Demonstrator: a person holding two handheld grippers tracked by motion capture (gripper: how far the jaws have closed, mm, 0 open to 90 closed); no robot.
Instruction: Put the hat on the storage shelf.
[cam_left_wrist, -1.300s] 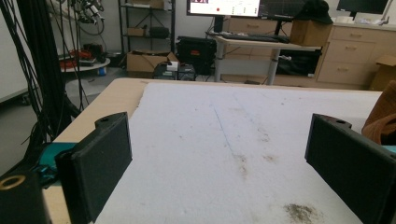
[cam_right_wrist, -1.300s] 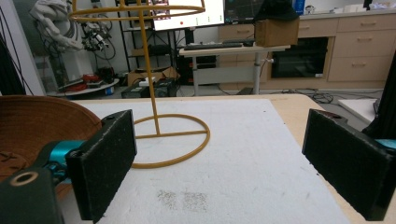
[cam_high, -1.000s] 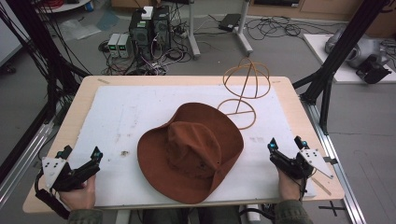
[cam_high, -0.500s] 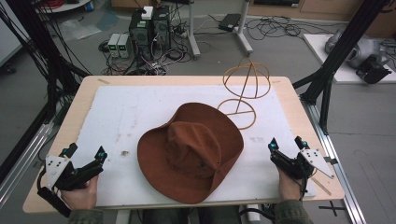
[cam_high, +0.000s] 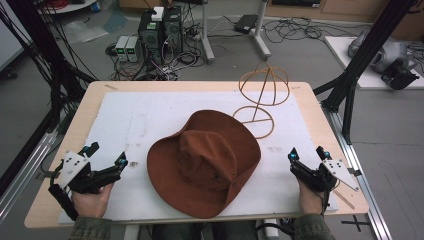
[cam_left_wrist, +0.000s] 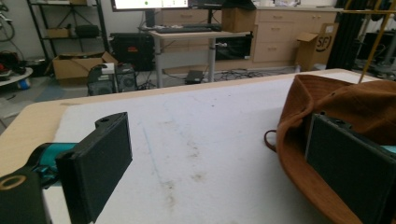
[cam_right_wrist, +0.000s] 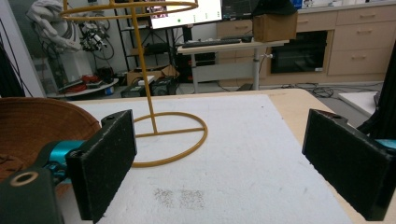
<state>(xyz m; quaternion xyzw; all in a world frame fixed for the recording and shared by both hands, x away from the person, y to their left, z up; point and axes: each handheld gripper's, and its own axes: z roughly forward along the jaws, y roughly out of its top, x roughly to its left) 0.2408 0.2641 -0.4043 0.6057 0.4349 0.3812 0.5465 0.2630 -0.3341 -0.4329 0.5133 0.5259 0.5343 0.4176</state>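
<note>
left claw (cam_high: 106, 156): black, teal joints | right claw (cam_high: 307, 153): same | sleeves: olive

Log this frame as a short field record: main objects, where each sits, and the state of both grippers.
surface: white foam mat on a light wooden table
hat: brown wide-brimmed felt hat, lying at the mat's centre, crown up
stand: yellow wire hat stand, upright on its ring base, behind and to the right of the hat, empty
left gripper: open, low over the mat left of the hat, holding nothing
right gripper: open, low over the mat right of the hat, holding nothing
contact: neither gripper touches the hat
</note>
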